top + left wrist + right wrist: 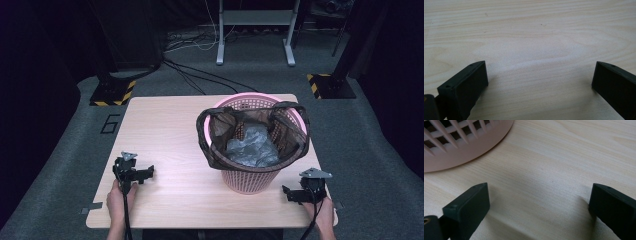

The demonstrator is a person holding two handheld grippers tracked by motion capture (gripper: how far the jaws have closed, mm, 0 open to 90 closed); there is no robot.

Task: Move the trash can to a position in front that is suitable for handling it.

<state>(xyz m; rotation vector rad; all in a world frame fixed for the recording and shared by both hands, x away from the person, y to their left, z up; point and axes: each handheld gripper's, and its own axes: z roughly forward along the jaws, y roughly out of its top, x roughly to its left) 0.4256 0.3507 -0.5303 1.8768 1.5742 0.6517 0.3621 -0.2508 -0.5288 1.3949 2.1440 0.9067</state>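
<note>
Nearest the camera in the high view, two hands are seen at the near edge of the wooden table (170,145), each wrapped around a black gripper. At the left, the left gripper (146,173) is rested on the bare tabletop, well apart from everything else; in the left gripper view its jaws are spread wide, with nothing but pale wood grain between them. Toward the middle and right of the table, a pink lattice basket (250,181) is stood upright, lined with a brown bag (215,125) whose rim is folded over the basket's edge. Crumpled grey material (252,147) is held inside the bag. At the right, the right gripper (288,194) is laid on the table just beside the basket's base. In the right gripper view its jaws are likewise spread wide and empty, and the basket's pink foot (461,152) is seen close ahead of them at upper left.
</note>
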